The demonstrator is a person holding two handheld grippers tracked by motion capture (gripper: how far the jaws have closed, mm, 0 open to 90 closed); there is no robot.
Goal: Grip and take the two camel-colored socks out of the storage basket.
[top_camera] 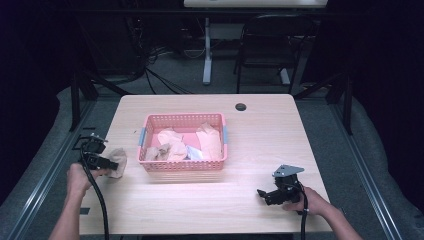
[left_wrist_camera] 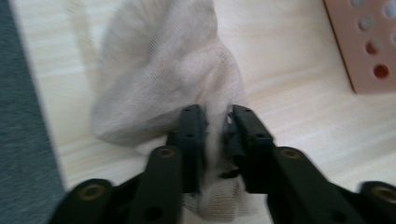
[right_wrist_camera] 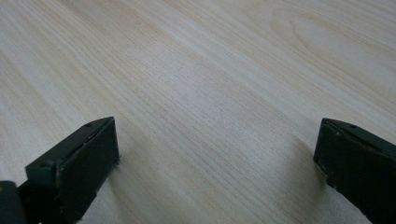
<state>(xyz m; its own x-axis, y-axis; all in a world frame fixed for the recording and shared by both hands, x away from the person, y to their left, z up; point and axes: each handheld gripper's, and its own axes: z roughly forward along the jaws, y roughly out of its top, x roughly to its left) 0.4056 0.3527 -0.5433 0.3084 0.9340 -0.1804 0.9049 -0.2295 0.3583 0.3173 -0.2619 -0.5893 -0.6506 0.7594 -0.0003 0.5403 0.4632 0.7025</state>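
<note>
A crumpled beige sock lies on the wooden table left of the pink basket. My left gripper is shut on it. In the left gripper view the pale knitted sock bulges beyond the jaws, and my left gripper pinches a fold of it. The basket's pink perforated wall shows at the upper right there. My right gripper rests low over the table's right front, open. In the right gripper view my right gripper has its jaws wide apart over bare wood.
Inside the basket lie several pale pink and beige cloth pieces. A dark round hole sits in the tabletop near the far edge. Beyond the table stand a black chair, cables and a white desk leg.
</note>
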